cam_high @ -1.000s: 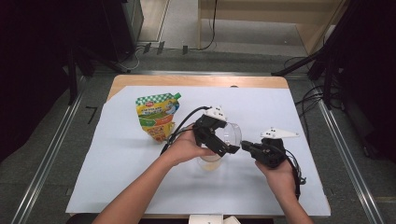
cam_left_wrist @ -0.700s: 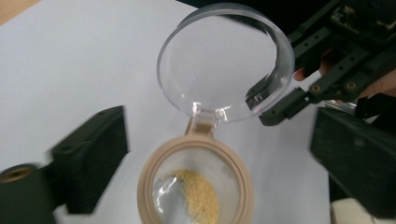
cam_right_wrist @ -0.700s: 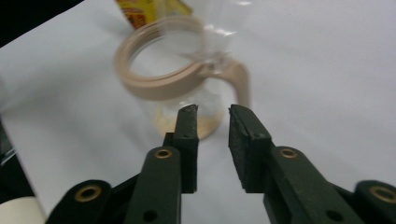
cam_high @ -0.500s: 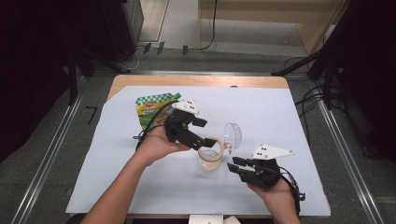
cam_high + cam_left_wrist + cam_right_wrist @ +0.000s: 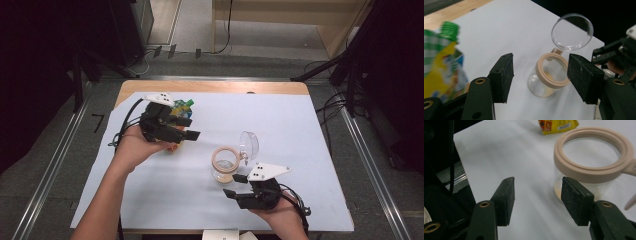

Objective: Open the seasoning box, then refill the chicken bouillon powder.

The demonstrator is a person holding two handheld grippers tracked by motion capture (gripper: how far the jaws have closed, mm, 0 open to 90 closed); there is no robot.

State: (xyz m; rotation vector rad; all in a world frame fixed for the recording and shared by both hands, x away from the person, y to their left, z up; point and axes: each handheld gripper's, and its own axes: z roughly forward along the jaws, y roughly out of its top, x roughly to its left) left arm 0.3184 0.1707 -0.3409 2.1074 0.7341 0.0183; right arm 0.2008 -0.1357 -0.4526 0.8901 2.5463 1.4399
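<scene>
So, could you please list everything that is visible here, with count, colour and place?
jar: one, clear with a beige rim, standing open near the middle of the sheet
jar lid: one, clear, hinged up at the jar's far right side
pouch: one, yellow and green with a green cap, on the sheet's left part, partly behind the left claw
sheet: one, white, covering most of the table
table: one, wooden, its far edge bare
left claw: one, black, jaws apart with nothing between them, over the pouch
right claw: one, black, jaws apart with nothing between them, just nearer than the jar
</scene>
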